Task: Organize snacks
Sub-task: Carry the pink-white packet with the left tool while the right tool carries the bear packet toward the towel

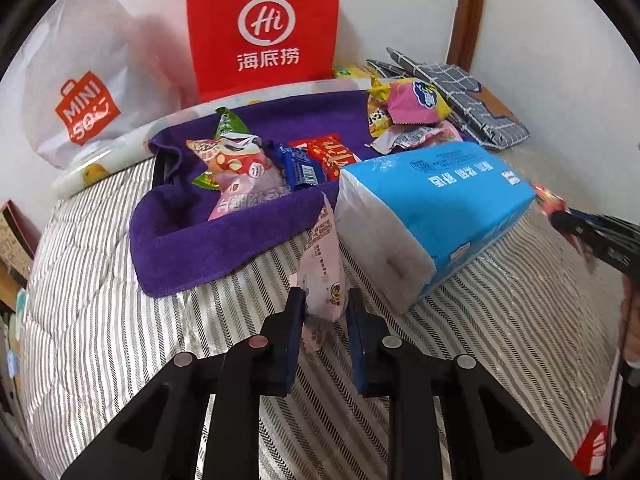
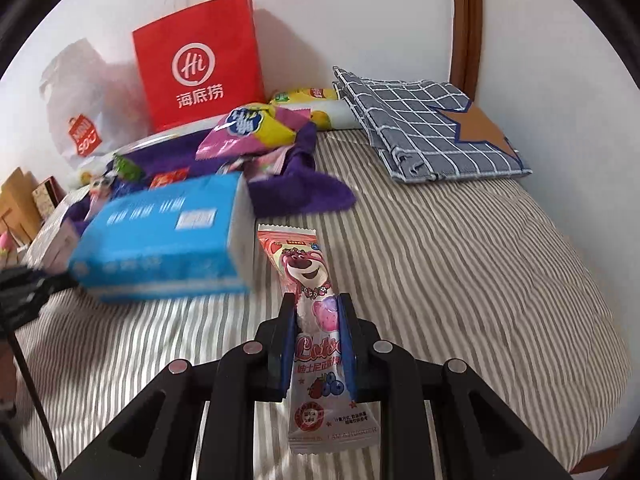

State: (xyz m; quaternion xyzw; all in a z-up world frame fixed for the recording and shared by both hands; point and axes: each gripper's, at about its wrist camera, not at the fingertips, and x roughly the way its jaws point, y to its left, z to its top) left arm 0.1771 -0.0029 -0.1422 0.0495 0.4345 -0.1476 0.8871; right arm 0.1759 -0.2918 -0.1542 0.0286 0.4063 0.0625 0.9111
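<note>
In the left wrist view, the left claw (image 1: pixel 326 308) was clenched on a pale pink snack packet (image 1: pixel 323 264), which stood upright between the blue pads over the striped bed quilt (image 1: pixel 120 320). Just ahead lay a purple cloth tray (image 1: pixel 192 248) holding several snacks, among them a pink peanut-print bag (image 1: pixel 244 176) and a blue wrapper (image 1: pixel 300 166). A blue tissue pack (image 1: pixel 432 216) sat tilted beside the tray's right end. More packets, including a pink and yellow bag (image 1: pixel 412 100), were piled at the tray's far right corner. A red Haidilao paper bag (image 1: pixel 264 28) and a white Miniso bag (image 1: pixel 80 92) leaned on the wall behind.

In the right wrist view, the right claw (image 2: pixel 317 320) gripped a Lotso bear candy stick (image 2: pixel 308 280) around its middle, the packet pointing forward above the quilt. The tissue pack, blurred, lay to its left, close beside the packet's far end. A folded grey checked cloth (image 2: pixel 420 120) with a brown star rested well apart at the far right.
</note>
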